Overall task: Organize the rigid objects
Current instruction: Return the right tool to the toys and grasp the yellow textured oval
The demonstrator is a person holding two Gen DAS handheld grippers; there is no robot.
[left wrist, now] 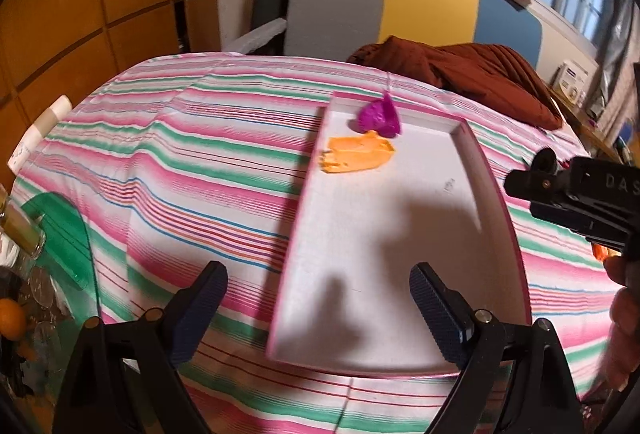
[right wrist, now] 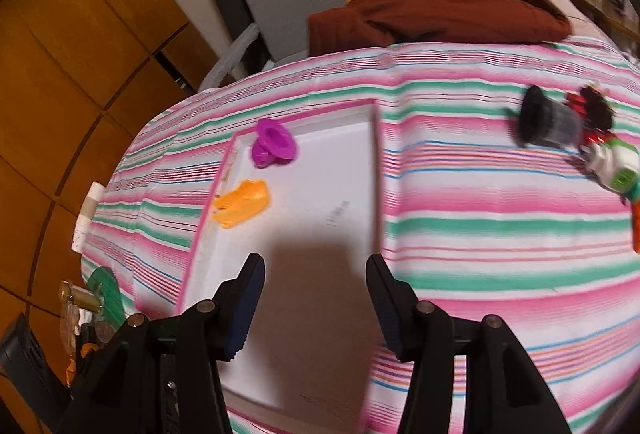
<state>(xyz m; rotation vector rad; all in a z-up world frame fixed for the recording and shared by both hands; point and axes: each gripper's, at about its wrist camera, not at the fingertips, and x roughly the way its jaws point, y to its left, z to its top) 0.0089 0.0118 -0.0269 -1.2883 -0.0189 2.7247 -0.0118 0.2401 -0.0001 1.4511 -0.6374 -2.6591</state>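
Both grippers empty, jaws apart: left gripper (left wrist: 318, 308), right gripper (right wrist: 316, 300) over white pink-rimmed tray (right wrist: 356, 154). Purple plastic piece (right wrist: 274, 142) and orange plastic piece (right wrist: 242, 202) sit ahead-left inside. Next (likely): fetch the toy pile (right wrist: 576, 130) far right on the striped bed (right wrist: 480, 202).

bed cover (left wrist: 224, 162): pink, green, white stripes, thin blue lines
tray (left wrist: 496, 170): white, pink rim
plastic toys in it: one magenta (left wrist: 380, 118), one orange (left wrist: 360, 156)
rumpled blanket (left wrist: 480, 74): rust brown
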